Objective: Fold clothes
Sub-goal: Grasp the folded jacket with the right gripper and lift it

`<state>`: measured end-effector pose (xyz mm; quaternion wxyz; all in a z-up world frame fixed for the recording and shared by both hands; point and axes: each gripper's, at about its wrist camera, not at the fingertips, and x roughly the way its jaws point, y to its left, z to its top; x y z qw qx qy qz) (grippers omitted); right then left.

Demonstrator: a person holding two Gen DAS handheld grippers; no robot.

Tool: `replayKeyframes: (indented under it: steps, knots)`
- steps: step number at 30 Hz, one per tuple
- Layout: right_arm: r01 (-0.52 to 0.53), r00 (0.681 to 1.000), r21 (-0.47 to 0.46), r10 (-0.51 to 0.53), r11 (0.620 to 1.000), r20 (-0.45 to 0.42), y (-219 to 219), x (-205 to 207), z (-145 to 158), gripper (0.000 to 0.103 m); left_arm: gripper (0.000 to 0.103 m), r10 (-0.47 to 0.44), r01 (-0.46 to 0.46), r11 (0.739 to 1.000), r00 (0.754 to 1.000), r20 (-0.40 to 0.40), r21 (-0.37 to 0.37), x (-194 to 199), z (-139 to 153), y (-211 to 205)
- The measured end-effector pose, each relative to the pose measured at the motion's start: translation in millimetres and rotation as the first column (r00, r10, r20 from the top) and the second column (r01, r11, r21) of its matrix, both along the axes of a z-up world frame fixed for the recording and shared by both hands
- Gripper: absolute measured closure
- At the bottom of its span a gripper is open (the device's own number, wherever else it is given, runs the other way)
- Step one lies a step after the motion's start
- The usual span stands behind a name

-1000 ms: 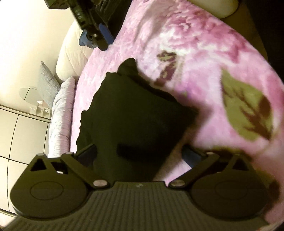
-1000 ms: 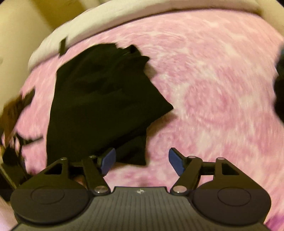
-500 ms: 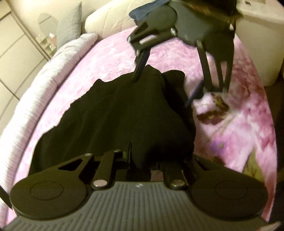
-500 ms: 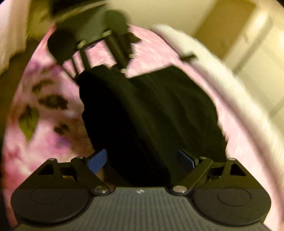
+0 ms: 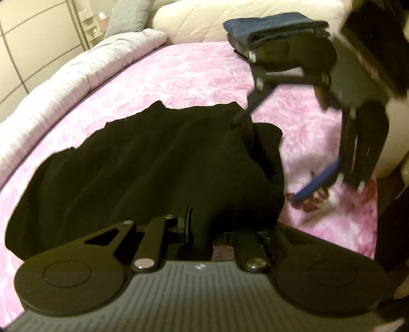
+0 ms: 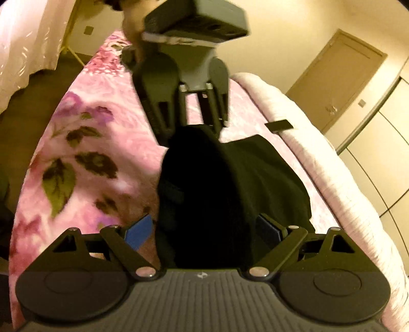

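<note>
Two grippers meet over one black garment [image 5: 143, 166] that lies on the pink floral blanket [image 5: 179, 76] of the bed. In the left wrist view we see our left gripper [image 5: 202, 229] clenched on the near edge of the cloth, a bunched fold pinched between its jaws and lifted off the blanket. From there the garment stretches away, its long axis running from the lower left toward the upper right, where its far end is heaped in thick folds.

Our right gripper [image 5: 268, 158] stands at that far end with its jaws spread wide; one finger [image 5: 249, 107] touches the top of the heap, the blue-padded one hangs over the blanket. In the right wrist view the dark cloth lies between its fingers [image 6: 139, 231] but nothing presses on it.

Beyond it, a stack of folded clothes [image 5: 276, 29] rests near the cream headboard [image 5: 204, 18], and a pale quilt [image 5: 76, 69] edges the bed.
</note>
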<state>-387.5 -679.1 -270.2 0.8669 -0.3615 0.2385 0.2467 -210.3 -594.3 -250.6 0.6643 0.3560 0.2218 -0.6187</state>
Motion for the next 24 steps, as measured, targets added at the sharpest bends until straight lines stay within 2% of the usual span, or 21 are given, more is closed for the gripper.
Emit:
replayKeyframes:
  steps: [5, 9, 11, 14, 15, 16, 17, 19, 21, 24]
  knots:
    - [0.053, 0.997, -0.043, -0.051, 0.998, 0.062, 9.6, 17.0, -23.3, 0.014, 0.091, -0.014, 0.014, 1.000, 1.000, 0.009, 0.012, -5.4, -2.2, 2.0]
    - [0.045, 0.997, -0.103, -0.038, 0.994, 0.068, -4.0, 16.1, -41.4, 0.013, 0.091, -0.036, 0.035, 0.999, 0.999, 0.016, 0.026, -12.4, -11.4, 3.5]
    - [0.069, 0.993, -0.115, -0.057, 0.991, 0.103, -15.0, 9.8, -41.7, 0.013, 0.090, -0.032, 0.031, 0.999, 0.999, 0.025, 0.019, -15.0, -12.1, 4.4]
    - [0.069, 0.995, -0.122, -0.059, 0.990, 0.082, -28.4, 5.0, -43.7, 0.012, 0.090, -0.033, 0.032, 0.999, 0.999, 0.033, 0.020, -16.9, -13.0, 3.8]
    - [0.071, 0.996, -0.116, -0.065, 0.991, 0.053, -26.7, 7.1, -43.6, 0.009, 0.091, -0.023, 0.022, 1.000, 0.999, 0.023, 0.020, -15.1, -13.0, 3.5]
    - [0.072, 0.997, -0.110, -0.069, 0.991, 0.026, -24.4, 9.0, -43.4, 0.000, 0.091, -0.013, 0.013, 1.000, 1.000, 0.012, 0.019, -13.2, -12.9, 3.1]
    - [0.065, 0.998, -0.108, -0.064, 0.992, 0.015, -17.5, 9.8, -42.7, 0.000, 0.091, 0.007, -0.007, 1.000, 1.000, -0.010, 0.011, -7.8, -10.9, 2.1]
    - [0.024, 1.000, -0.084, -0.023, 0.996, 0.017, -2.6, 7.2, -40.3, 0.000, 0.091, 0.025, -0.025, 1.000, 0.999, -0.036, 0.001, -2.3, -5.7, 2.4]
    - [0.012, 0.999, -0.099, -0.007, 0.995, 0.049, 7.5, 6.3, -42.7, 0.000, 0.091, 0.013, -0.013, 1.000, 0.999, -0.033, -0.002, -0.5, -1.3, 3.3]
    - [0.074, 0.995, -0.170, -0.062, 0.983, 0.074, -0.2, 20.7, -57.0, 0.000, 0.091, -0.005, 0.005, 1.000, 0.999, -0.033, -0.002, 1.5, 1.9, 5.1]
